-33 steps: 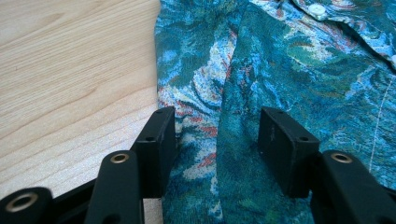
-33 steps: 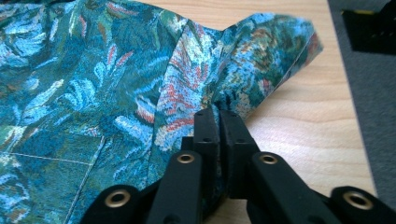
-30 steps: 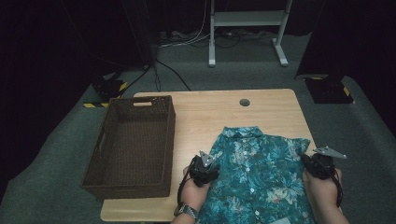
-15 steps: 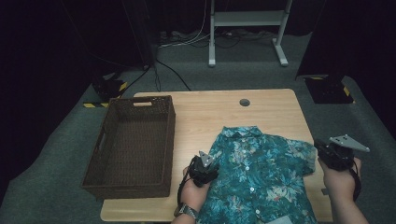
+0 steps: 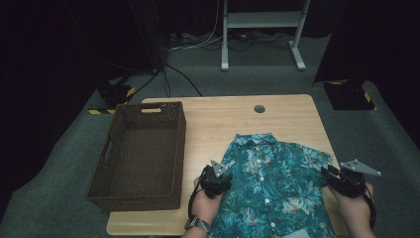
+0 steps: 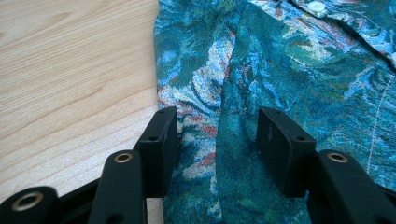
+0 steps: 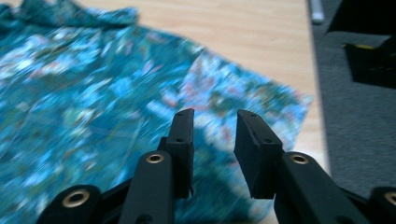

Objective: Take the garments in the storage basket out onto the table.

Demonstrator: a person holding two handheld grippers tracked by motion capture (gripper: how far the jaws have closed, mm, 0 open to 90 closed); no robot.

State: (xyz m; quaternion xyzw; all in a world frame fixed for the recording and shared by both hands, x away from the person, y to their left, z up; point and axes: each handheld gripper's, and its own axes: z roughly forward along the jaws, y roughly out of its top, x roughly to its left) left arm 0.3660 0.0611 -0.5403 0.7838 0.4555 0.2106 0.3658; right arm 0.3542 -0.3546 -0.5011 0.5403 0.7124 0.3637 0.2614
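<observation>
Plainly, in the high view one teal, leaf-printed short-sleeved shirt lies spread, buttoned side up, on the pale wooden table, just right of the single dark woven rectangular basket, which stands empty. Two hand-held grippers work the shirt: the left gripper sits at its left edge, and the right gripper hovers just off its right sleeve.

In the left gripper view, the jaws straddle a raised fold of shirt cloth without pinching it, so nothing is grasped.

In the right gripper view, the right gripper's jaws have just been opening and stand parted above the sleeve, nothing between them.

Judging by this, the shirt is being flattened for folding; next, each gripper must pinch an edge firmly before lifting it inward.
</observation>
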